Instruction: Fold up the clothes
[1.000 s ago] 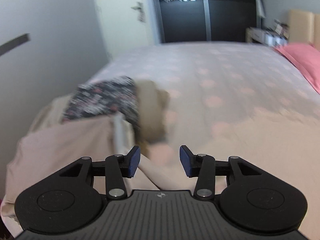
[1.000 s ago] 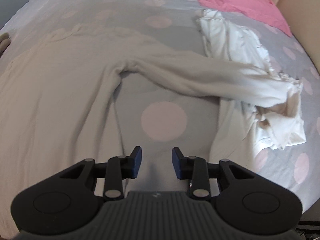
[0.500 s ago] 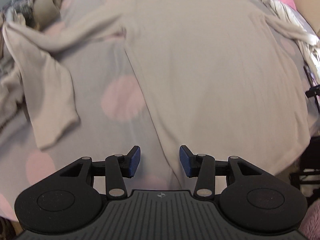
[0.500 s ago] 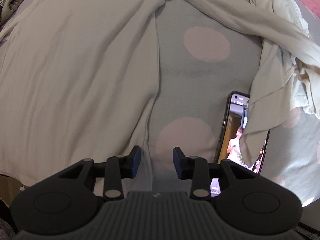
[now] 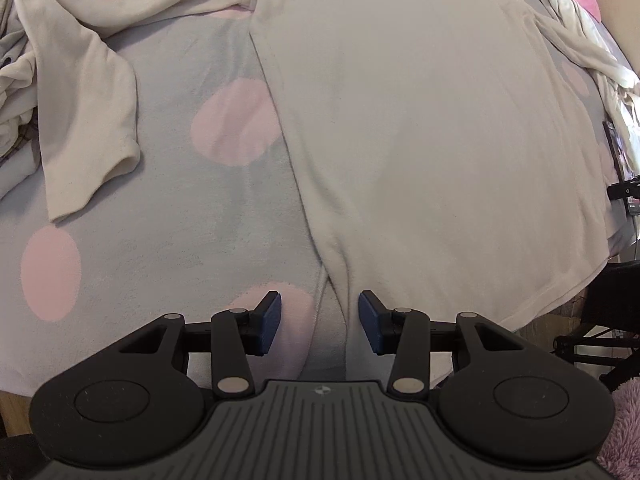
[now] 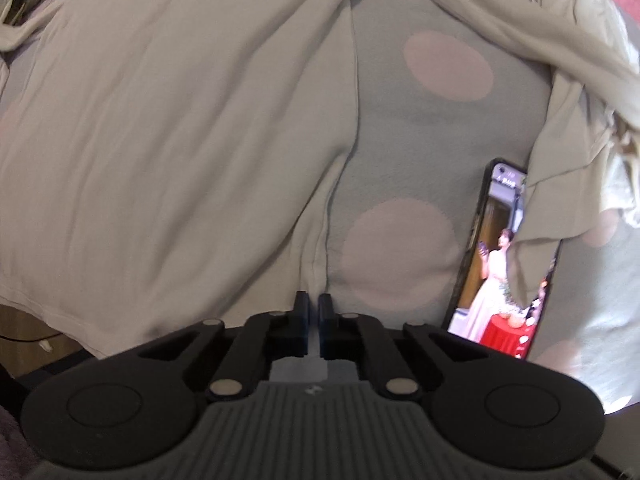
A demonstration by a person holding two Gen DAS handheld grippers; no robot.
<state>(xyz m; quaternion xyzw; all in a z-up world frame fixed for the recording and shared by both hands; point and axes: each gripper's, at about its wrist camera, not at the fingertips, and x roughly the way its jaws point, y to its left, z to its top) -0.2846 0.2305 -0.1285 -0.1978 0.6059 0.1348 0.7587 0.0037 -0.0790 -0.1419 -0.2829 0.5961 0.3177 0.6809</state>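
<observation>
The cream long-sleeved top (image 5: 420, 128) lies spread flat on my grey bedcover with pink dots (image 5: 192, 216), its hem at the near edge of the bed. My left gripper (image 5: 319, 322) hangs spread wide over the top's left side seam near the hem, gripping nothing. My right gripper (image 6: 313, 320) is pinched onto the hem corner at the right side seam. A lit phone (image 6: 496, 264) lies just right, partly under the sleeve (image 6: 532, 216).

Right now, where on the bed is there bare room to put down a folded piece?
Bare blanket lies between the cream sweater and its left sleeve. A narrower strip runs between sweater and phone. Beyond the phone, white clothes crowd it.
</observation>
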